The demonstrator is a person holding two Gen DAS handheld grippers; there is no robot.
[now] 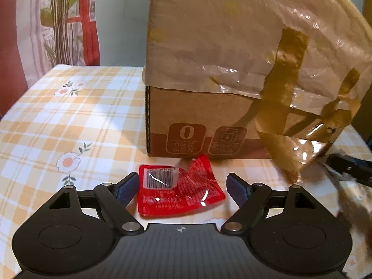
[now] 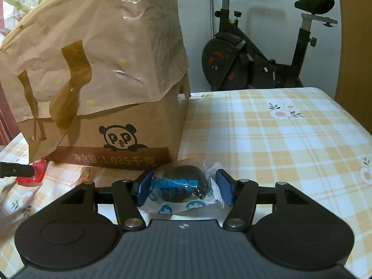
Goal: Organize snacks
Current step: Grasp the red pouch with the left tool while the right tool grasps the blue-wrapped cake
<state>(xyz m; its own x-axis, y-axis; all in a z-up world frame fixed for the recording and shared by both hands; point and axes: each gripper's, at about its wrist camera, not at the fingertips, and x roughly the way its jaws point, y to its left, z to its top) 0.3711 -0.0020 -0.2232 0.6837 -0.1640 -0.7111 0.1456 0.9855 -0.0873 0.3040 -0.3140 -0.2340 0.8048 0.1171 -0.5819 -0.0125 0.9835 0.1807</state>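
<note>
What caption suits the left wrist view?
Open left hand-held gripper straddles a red snack packet before a cardboard box.

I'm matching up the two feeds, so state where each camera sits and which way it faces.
Left wrist: on the left gripper, looking down along its open fingers at a red packet before the cardboard box.
Right wrist: on the right gripper, fingers around a wrapped dark snack; exercise bike behind.
Shared: box, red packet, checked tablecloth; each view catches the other gripper.

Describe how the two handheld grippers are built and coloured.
Both match. The left gripper and right gripper each have a black ribbed body with a small white crosshair mark, two round black discs, black linkage arms with silver pivot pins, and blue textured finger pads. No cables, hands or sleeves show.
</note>
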